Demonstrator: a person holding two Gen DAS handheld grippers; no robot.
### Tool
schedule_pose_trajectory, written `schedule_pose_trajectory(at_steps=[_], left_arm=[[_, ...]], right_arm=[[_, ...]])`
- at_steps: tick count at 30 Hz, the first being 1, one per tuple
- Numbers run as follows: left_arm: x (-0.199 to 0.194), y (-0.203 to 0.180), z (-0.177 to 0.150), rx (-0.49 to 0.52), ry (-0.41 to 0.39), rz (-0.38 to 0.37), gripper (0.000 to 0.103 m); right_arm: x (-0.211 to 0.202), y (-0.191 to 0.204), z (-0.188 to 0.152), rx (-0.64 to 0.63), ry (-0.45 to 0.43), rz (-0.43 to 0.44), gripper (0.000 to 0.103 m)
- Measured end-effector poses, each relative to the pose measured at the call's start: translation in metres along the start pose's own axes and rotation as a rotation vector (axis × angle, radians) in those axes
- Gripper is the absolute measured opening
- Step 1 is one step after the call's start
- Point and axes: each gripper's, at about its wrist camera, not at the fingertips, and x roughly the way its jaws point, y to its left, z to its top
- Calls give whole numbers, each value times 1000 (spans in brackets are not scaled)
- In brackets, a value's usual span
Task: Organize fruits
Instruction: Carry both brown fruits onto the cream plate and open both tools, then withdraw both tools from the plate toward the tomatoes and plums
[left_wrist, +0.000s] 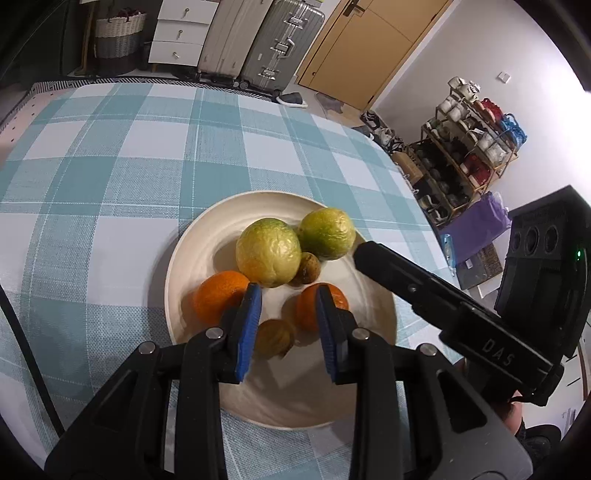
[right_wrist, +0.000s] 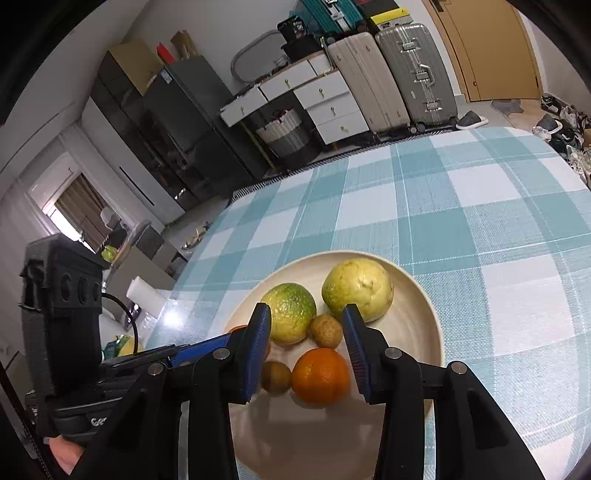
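Between the left gripper's spread jaws, low on the plate, sits a small brown fruit.

Both grippers are open and hold nothing (every fruit already lies on the plate). From the left one, the brown fruit is nearest, an orange just outside each pad, the two green fruits farther back. The right gripper hovers over the same plate, framing the other orange and a second brown fruit; roundish fruit, no long axis to align with.
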Motion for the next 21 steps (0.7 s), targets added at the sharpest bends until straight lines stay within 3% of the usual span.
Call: schedule_pose_trajectory(at_steps=[7, 15, 19, 21], left_arm=[[-13, -8, -7, 16, -13, 1, 26], [-32, -24, -24, 70, -44, 87, 26], [-42, -30, -33, 96, -62, 138, 28], [-47, -32, -38, 102, -69, 155, 30]], right_arm=[[-23, 1, -4, -5, -38, -2, 47], [-45, 10, -16, -45, -55, -28, 52], [-58, 14, -24, -65, -73, -41, 67], [-65, 16, -28, -75, -89, -37, 69]])
